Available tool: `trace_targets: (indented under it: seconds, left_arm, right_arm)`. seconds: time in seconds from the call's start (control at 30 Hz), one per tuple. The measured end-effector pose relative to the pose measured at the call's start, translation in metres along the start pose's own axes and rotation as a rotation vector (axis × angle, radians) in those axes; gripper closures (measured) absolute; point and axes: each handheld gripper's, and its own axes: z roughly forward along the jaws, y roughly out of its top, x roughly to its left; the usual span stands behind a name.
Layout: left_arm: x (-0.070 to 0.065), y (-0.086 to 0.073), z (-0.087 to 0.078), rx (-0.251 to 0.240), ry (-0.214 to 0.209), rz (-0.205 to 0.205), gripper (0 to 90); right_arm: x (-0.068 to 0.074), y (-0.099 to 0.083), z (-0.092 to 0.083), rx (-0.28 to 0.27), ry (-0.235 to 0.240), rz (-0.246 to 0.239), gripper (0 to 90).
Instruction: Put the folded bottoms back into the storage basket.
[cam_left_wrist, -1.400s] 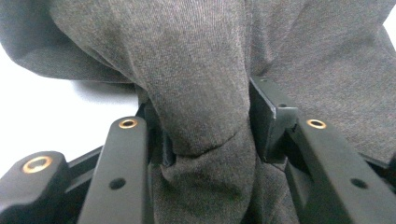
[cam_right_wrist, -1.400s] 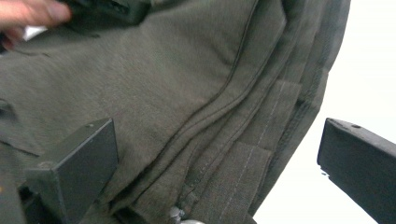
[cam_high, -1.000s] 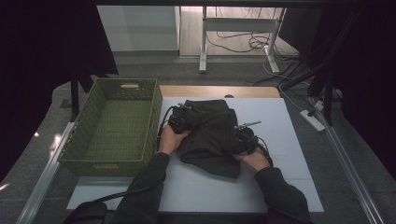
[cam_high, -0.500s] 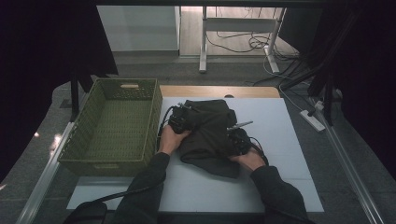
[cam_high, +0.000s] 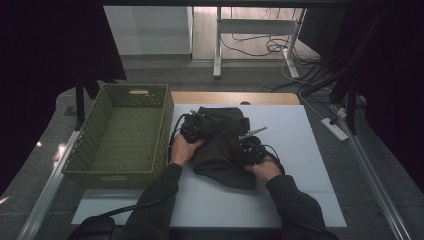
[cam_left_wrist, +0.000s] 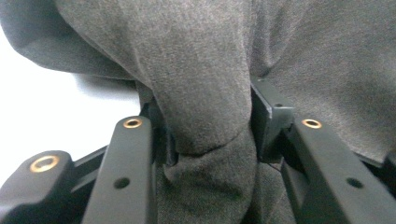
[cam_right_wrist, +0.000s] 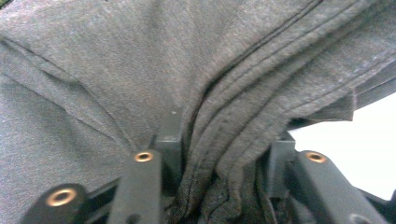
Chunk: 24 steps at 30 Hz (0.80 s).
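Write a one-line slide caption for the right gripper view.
Right gripper pinching bunched folds of dark grey cloth between its jaws.

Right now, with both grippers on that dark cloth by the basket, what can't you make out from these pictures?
- What kind of garment the dark cloth is: high view, bunched and folded on itself.
- The pads of the left gripper: left gripper view, a fold of cloth covers them.
- How many layers the right gripper pinches: right gripper view, hems crowd together, blurred.
- The green basket's near inner wall: high view, hidden by its own rim.
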Motion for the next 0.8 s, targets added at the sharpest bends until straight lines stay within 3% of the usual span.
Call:
trace_targets:
  seconds: [0.1,0.23,0.6,0.8]
  left_arm:
    - [0.000,0.002,0.000,0.008,-0.003,-0.011,61.4]
    - [0.001,0.002,-0.001,0.004,-0.012,-0.024,63.4]
    - [0.005,0.011,-0.014,-0.020,-0.056,-0.085,66.6]
    - [-0.004,0.027,-0.028,-0.025,-0.023,-0.057,66.8]
  right_arm:
    - [0.000,0.001,-0.001,-0.002,0.003,-0.005,65.9]
    - [-0.005,0.001,-0.003,-0.022,0.042,0.031,68.9]
    - [-0.005,0.005,-0.016,-0.074,0.076,0.079,69.7]
    - [-0.003,0.012,-0.029,-0.118,0.101,0.085,69.8]
